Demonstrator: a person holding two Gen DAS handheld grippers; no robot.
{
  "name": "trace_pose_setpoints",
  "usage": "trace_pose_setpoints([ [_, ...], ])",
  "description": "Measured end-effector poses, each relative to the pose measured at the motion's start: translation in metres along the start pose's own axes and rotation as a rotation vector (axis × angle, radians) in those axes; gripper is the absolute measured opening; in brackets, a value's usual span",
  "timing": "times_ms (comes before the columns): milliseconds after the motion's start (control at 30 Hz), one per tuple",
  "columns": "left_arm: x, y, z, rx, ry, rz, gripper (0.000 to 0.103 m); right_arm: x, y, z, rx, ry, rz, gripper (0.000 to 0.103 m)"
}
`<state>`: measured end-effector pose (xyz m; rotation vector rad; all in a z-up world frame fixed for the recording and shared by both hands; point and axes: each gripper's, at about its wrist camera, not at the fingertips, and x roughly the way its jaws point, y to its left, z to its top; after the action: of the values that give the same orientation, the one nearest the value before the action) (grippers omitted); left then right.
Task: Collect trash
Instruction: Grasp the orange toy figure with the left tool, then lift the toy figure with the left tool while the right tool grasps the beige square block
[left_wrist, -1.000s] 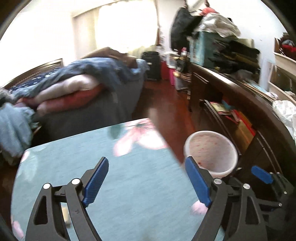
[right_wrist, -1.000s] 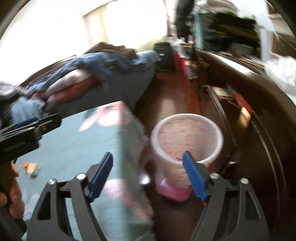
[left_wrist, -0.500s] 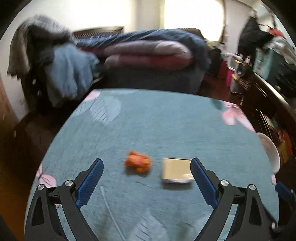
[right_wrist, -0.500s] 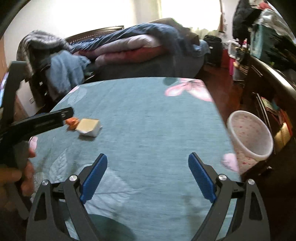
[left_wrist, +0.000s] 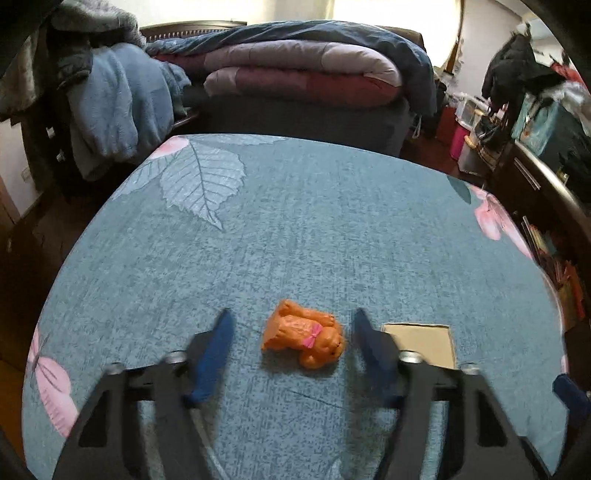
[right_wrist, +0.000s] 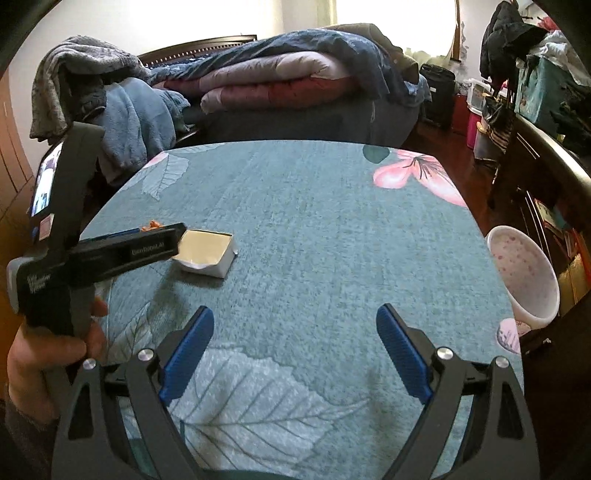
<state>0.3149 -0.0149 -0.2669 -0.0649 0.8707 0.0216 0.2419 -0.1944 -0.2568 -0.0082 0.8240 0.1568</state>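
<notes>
Since a half-second ago the left tool (left_wrist: 291, 347) has neared the orange toy (left_wrist: 303, 339), jaws closing around it untouching; right tool (right_wrist: 295, 347) released; small box (left_wrist: 424, 341) partly hidden at lower right.

We see daylight flaring white through the window (left_wrist: 395, 9) behind the bed, overexposed. Fisheye bending curves the tablecloth (right_wrist: 314, 229) edges, and the left gripper (left_wrist: 291, 328) fingers smear with motion blur.

Left gripper (left_wrist: 291, 328) closing, apparently gripping nothing yet; right gripper (right_wrist: 295, 325) wide open.
</notes>
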Motion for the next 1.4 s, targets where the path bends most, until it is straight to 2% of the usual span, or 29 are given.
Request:
trace_pose_setpoints([
  [133,-0.004,0.016,0.001,-0.031,-0.01,-0.041,0.042,0.005,0.011,0.005,0.008,0.004,0.008,0.09],
  [367,-0.038,0.073,-0.001,-0.161,-0.082,-0.02,0.042,0.04,0.051,0.026,-0.011,0.04,0.025,0.091],
  [600,-0.055,0.107,-0.007,-0.187,-0.103,0.012,0.043,0.079,0.076,0.039,0.021,0.097,-0.003,0.089],
  [633,-0.056,0.109,-0.007,-0.191,-0.101,0.015,0.043,0.08,0.078,0.039,0.016,0.089,-0.022,0.079],
  [667,-0.056,0.11,-0.007,-0.194,-0.099,0.016,0.043,0.08,0.08,0.04,0.01,0.082,-0.036,0.062],
  [700,-0.056,0.111,-0.007,-0.193,-0.097,0.018,0.043,0.08,0.08,0.04,0.006,0.075,-0.045,0.053],
  [800,-0.056,0.108,-0.008,-0.187,-0.093,0.022,0.043,0.074,0.068,0.039,0.044,0.079,0.018,0.053],
  [933,-0.063,0.098,-0.011,-0.176,-0.096,0.019,0.043,0.052,0.053,0.03,0.056,0.057,0.03,0.053],
  [1400,-0.11,0.03,-0.021,-0.09,-0.137,-0.008,0.043,-0.039,-0.016,-0.013,0.096,-0.041,-0.006,0.053],
])
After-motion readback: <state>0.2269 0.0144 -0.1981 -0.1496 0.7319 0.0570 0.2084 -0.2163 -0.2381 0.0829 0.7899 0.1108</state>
